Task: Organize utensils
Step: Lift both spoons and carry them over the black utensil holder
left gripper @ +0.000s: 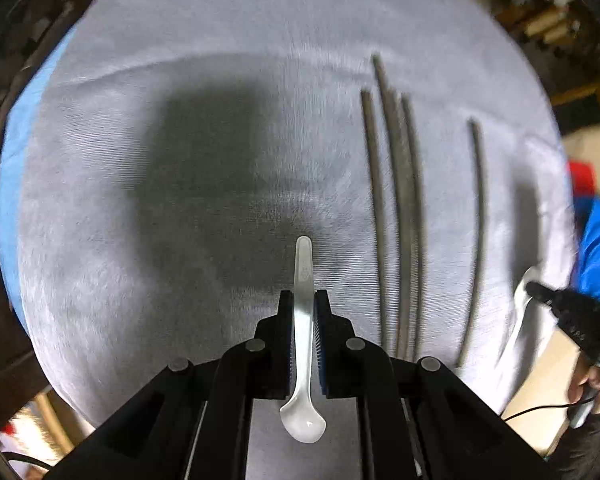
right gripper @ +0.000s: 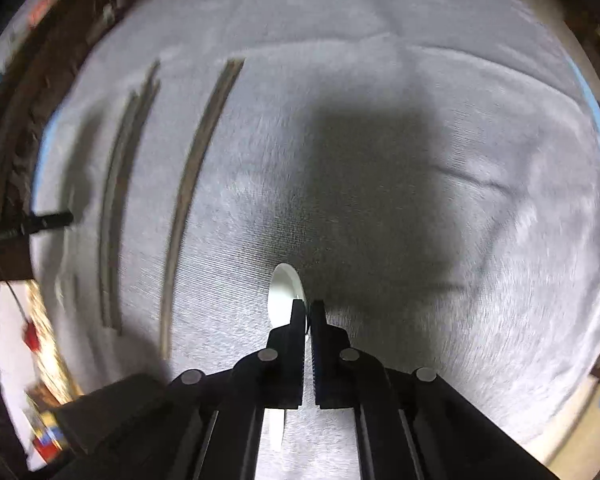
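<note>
My left gripper [left gripper: 303, 300] is shut on a white ceramic spoon [left gripper: 302, 344], held by its handle above the grey cloth, its bowl toward the camera. Several dark chopsticks [left gripper: 396, 208] lie side by side on the cloth to its right. My right gripper [right gripper: 308, 308] is shut on a second white spoon [right gripper: 284, 296], whose bowl sticks out just left of the fingertips. The chopsticks [right gripper: 188, 192] lie to the left in the right wrist view. The right gripper also shows at the right edge of the left wrist view [left gripper: 540, 292], with its white spoon [left gripper: 522, 312].
A grey cloth [left gripper: 180, 280] covers the round table over a blue sheet [left gripper: 10, 184]. Dark wooden furniture and clutter lie beyond the far edge. The left gripper's tip shows at the left edge of the right wrist view [right gripper: 56, 218].
</note>
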The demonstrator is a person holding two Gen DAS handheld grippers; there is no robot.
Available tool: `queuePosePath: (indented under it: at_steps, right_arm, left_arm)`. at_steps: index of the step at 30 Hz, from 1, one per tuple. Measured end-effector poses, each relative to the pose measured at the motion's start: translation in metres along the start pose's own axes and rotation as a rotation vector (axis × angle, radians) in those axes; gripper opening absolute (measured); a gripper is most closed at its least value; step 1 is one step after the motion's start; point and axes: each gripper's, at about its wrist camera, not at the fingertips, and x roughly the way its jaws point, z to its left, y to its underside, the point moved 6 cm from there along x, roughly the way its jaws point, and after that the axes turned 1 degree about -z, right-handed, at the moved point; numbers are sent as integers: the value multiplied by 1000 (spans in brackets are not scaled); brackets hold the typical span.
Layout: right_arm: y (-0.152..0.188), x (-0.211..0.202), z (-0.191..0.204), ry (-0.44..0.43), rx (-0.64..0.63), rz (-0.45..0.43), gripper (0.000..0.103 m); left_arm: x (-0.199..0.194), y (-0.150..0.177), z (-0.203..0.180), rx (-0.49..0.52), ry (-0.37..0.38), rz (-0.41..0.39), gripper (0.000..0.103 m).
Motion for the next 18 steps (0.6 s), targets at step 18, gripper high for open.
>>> queuePosePath:
  at_steps: [18]
  right_arm:
    - [54, -137, 52, -229, 122, -514, 3]
  left_arm:
    - [-139, 65, -36, -122, 273, -464, 10]
